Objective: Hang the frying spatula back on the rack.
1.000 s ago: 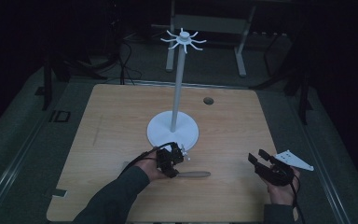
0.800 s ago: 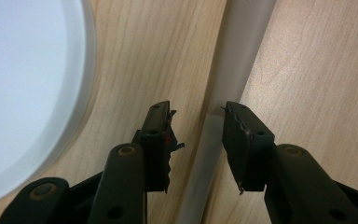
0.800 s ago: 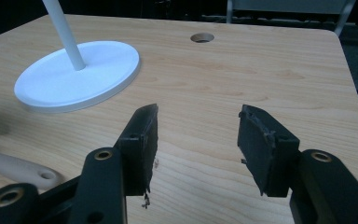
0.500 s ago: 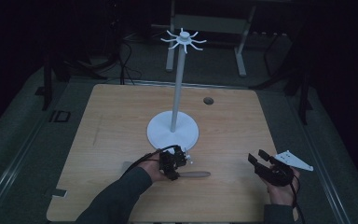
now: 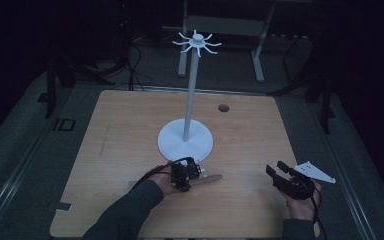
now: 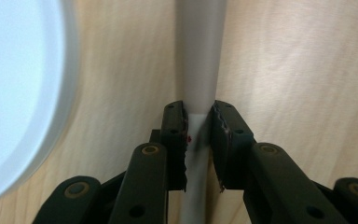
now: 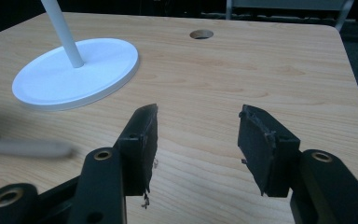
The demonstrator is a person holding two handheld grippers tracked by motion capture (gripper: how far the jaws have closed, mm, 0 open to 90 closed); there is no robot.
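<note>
A white stand [image 5: 185, 141] with a round base, a tall pole and a ring of hooks on top [image 5: 197, 42] rests mid-table. In front of its base lies a grey rod [image 5: 207, 178] on the wood. My left gripper [image 5: 186, 175] is shut on that rod; in the left gripper view the jaws pinch the grey rod [image 6: 199, 70] near a small red mark, with the stand's base [image 6: 14, 93] at the left. My right gripper [image 5: 279, 172] hovers open near the front right edge. In the right gripper view it [image 7: 196, 140] has nothing between its jaws, and the rod's tip [image 7: 28, 148] shows blurred.
A round hole [image 5: 223, 107] is cut in the wooden tabletop [image 5: 120, 130] behind the stand. A grey three-cornered plate [image 5: 316, 171] sits on the right gripper. Dark floor, cables and metal table legs surround the table.
The left gripper and the rod have shifted very slightly. The right gripper has stayed where it was, open.
</note>
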